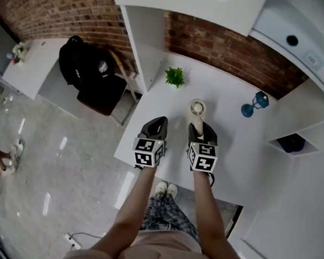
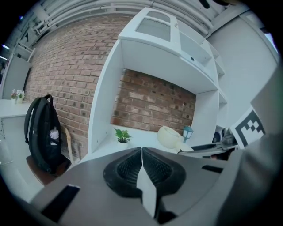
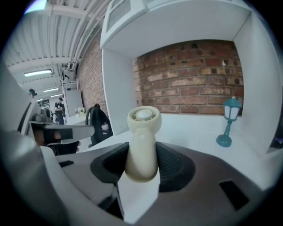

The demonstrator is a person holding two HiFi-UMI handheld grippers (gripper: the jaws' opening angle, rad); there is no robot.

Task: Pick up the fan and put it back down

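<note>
A cream hand-held fan (image 1: 197, 113) with a round head lies lengthwise on the white desk (image 1: 226, 158). My right gripper (image 1: 201, 131) is shut on the fan's handle (image 3: 141, 154), and the round head (image 3: 144, 118) points away from me. The left gripper (image 1: 157, 125) hovers just left of it, jaws pressed together with nothing between them. In the left gripper view the fan (image 2: 170, 137) shows to the right, beyond the closed pads (image 2: 131, 168).
A small green potted plant (image 1: 175, 77) stands at the back of the desk, a teal lantern ornament (image 1: 254, 103) at the right. Brick wall and white shelving (image 1: 311, 131) surround the desk. A black backpack (image 1: 83, 65) rests on a chair at left.
</note>
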